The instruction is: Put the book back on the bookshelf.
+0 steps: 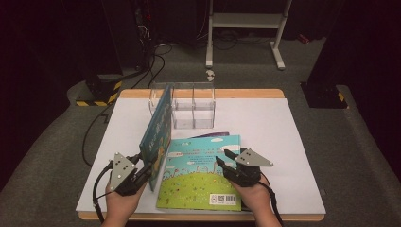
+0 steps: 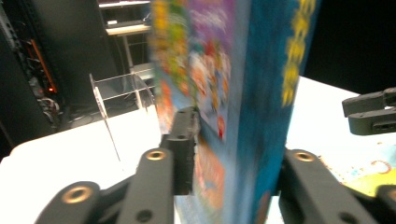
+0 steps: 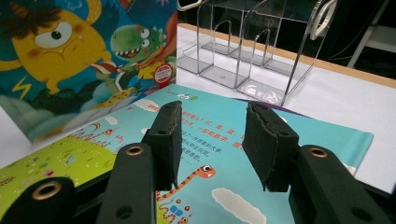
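Note:
A blue picture book [image 1: 158,130] stands upright on its edge at the left of the table, its far end close to the clear acrylic organiser [image 1: 189,106]. My left gripper [image 1: 149,171] is shut on the near lower corner of this book [image 2: 261,93], with one pad on each cover. A second book [image 1: 203,175] lies flat with its green and teal back cover and barcode facing up. My right gripper [image 1: 226,161] hovers open just over the flat book [image 3: 224,144], with nothing between its pads [image 3: 166,135]. The upright book's monster cover [image 3: 70,60] shows to its left.
The organiser [image 3: 252,51] has several upright dividers and stands at the table's back centre. A purple edge [image 1: 218,135] peeks out from under the flat book. The white tabletop [image 1: 269,137] is bare on the right. My right gripper [image 2: 371,112] is visible beyond the upright book.

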Motion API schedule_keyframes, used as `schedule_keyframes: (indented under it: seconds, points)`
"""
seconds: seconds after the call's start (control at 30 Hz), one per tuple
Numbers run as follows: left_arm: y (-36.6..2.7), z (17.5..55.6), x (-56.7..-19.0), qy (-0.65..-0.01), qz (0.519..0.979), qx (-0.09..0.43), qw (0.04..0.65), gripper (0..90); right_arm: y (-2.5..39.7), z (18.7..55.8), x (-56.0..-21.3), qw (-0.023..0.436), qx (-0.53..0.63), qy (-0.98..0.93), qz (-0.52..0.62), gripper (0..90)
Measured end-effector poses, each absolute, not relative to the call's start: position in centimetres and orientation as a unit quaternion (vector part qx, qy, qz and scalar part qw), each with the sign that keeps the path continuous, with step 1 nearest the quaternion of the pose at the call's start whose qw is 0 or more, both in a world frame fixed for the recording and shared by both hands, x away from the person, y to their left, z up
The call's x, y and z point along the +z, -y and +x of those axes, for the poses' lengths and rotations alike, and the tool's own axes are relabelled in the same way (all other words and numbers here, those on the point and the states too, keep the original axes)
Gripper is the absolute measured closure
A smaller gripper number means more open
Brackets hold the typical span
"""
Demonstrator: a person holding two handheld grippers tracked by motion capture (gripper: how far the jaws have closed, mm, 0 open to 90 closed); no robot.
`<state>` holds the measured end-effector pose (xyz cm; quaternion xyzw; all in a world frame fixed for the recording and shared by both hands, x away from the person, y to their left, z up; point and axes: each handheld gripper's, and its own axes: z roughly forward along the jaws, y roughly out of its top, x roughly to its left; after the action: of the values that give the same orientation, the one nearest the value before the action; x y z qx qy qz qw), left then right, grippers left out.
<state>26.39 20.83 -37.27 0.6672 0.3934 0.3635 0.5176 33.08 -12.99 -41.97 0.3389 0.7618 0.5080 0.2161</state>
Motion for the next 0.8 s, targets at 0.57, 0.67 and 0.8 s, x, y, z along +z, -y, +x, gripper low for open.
schedule_keyframes:
  seconds: [0.57, 0.67, 0.8]
  points:
    - [-22.6, 26.4, -37.6, -0.408, 0.651, 0.368, 0.523, 78.9, 13.0, 33.2, -42.2, 0.212, 0.506, -0.763, 0.343, 56.8]
    - [-23.0, 26.5, -37.6, -0.41, 0.648, 0.36, 0.532, 78.6, 13.1, 33.2, -42.3, 0.207, 0.506, -0.764, 0.343, 59.1]
    - [-23.9, 26.7, -37.7, -0.413, 0.643, 0.35, 0.541, 78.3, 13.1, 33.1, -42.3, 0.207, 0.505, -0.765, 0.341, 59.4]
